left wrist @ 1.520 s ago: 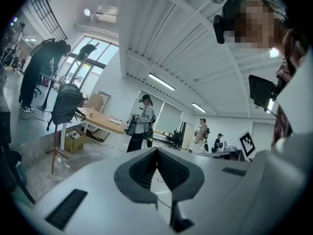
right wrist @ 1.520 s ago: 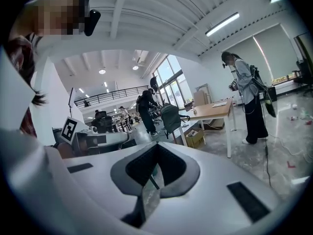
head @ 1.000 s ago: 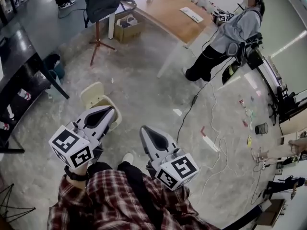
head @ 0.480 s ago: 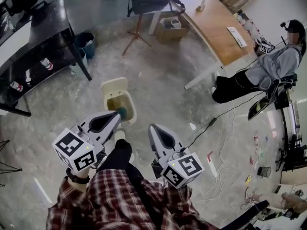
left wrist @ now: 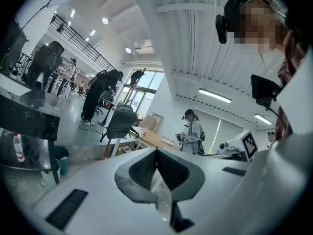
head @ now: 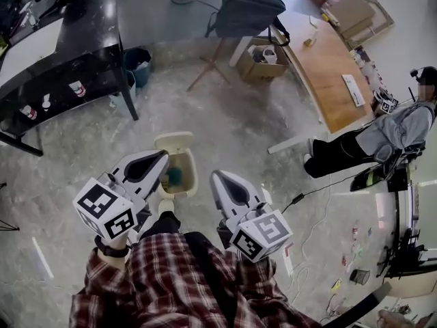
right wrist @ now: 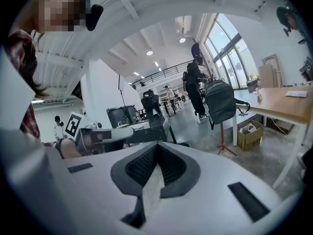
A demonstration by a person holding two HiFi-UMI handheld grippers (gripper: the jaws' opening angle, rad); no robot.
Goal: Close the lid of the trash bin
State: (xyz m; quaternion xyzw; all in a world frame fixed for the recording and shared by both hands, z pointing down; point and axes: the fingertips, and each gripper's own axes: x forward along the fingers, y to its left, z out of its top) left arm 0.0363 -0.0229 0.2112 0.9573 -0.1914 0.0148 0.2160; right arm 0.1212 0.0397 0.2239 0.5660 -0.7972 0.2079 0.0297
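A cream trash bin (head: 187, 182) stands on the concrete floor just ahead of the person's legs. Its lid (head: 173, 142) is tipped up and back, and something teal lies inside. In the head view my left gripper (head: 162, 158) hangs over the bin's left edge, its jaws shut on nothing. Just right of the bin, my right gripper (head: 217, 177) is also shut and empty. Both gripper views look out level across the room, jaws pressed together at the left gripper (left wrist: 156, 152) and the right gripper (right wrist: 156, 147). The bin appears in neither gripper view.
A black table (head: 65, 50) stands at the far left, with a blue bucket (head: 138, 60) by its leg. Ahead are a backpack on a stand (head: 249, 7), a cardboard box (head: 263, 52) and a wooden table (head: 328, 67). A seated person (head: 382, 139) is at the right, and cables (head: 298, 198) lie on the floor.
The head view has swung left: the bin, earlier partly hidden behind the left gripper, now shows its open mouth between both grippers. Both grippers stay shut.
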